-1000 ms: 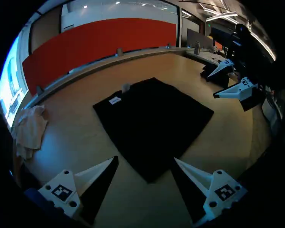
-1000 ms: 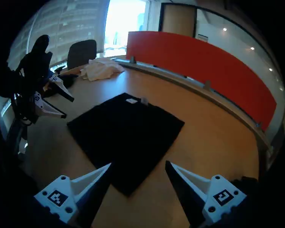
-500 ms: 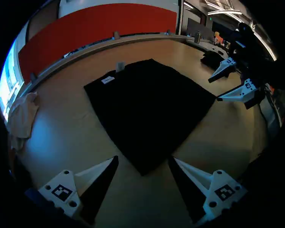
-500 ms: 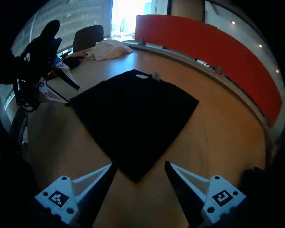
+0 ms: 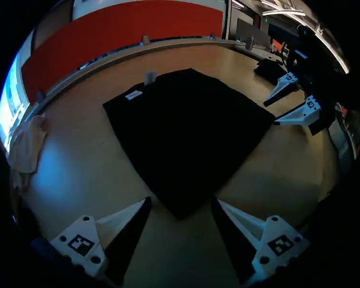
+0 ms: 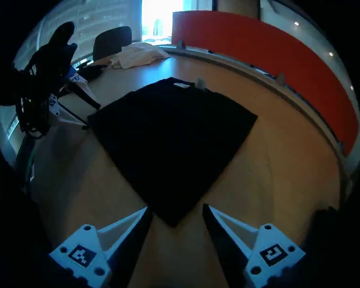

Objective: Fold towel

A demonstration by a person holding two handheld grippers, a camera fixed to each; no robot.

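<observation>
The towel (image 5: 189, 139) is a dark square lying flat and opened out on the wooden table (image 5: 84, 158), with a small white tag (image 5: 133, 95) near its far edge. It looks to me like soft, light, floppy cloth: nothing fragile, but it'll sag and drag the moment it's lifted, and a thin single layer lying flat on smooth wood can be fiddly to pinch. So I'd go for the corners, and I'm lined up for that.

In the left gripper view, the left gripper (image 5: 180, 199) has its jaws spread wide and empty, with one towel corner pointing right into the gap. Same story in the right gripper view: the right gripper (image 6: 177, 207) is released, holding nothing, with another corner between its fingers. I can't tell whether either is low enough to touch the cloth.

Containers: I can't make out any bin or basket, so I'd guess the towel gets folded right on the table.

Further out there's a crumpled pale cloth (image 6: 137, 54) at the table's far end, a dark chair (image 6: 110, 42) behind it, and a red partition (image 5: 122, 29) along the back.
</observation>
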